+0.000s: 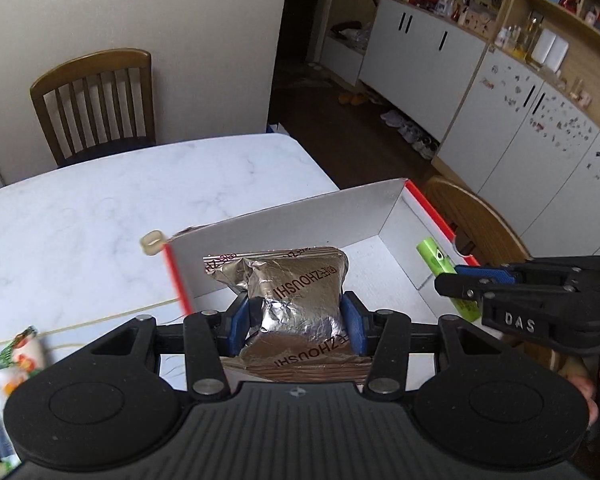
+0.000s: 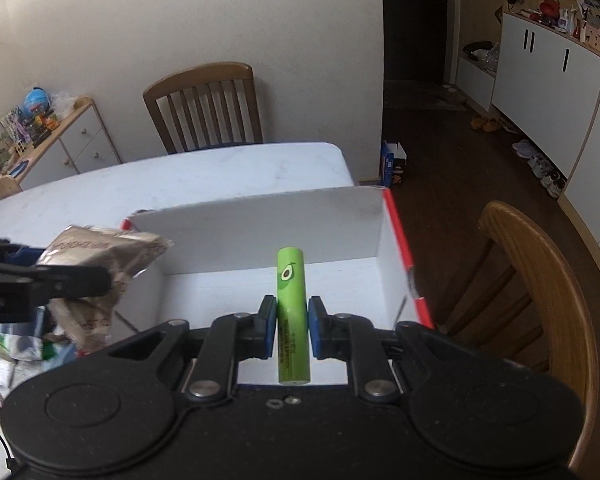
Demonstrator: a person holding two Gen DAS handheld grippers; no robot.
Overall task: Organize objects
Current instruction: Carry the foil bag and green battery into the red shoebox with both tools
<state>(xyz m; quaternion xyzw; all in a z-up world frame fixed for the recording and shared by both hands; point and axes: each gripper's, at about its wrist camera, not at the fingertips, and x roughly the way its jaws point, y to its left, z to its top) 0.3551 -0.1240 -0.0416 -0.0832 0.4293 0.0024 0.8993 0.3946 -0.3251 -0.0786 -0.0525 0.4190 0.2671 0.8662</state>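
My left gripper (image 1: 298,320) is shut on a crumpled gold foil packet (image 1: 296,300) and holds it over the near left part of a white cardboard box with a red rim (image 1: 428,208). My right gripper (image 2: 292,322) is shut on a green tube with an avocado print (image 2: 291,300), held upright above the box floor (image 2: 340,280). In the left wrist view the right gripper (image 1: 448,280) reaches in from the right with the green tube (image 1: 432,256) showing past its tips. In the right wrist view the left gripper and foil packet (image 2: 100,256) hang at the box's left wall.
The box stands at the right end of a white marble table (image 1: 100,208). Snack packets (image 1: 16,360) lie on the table at the near left. A small beige ring (image 1: 153,242) sits by the box's far left corner. Wooden chairs (image 2: 204,104) (image 2: 540,280) stand behind and right of the table.
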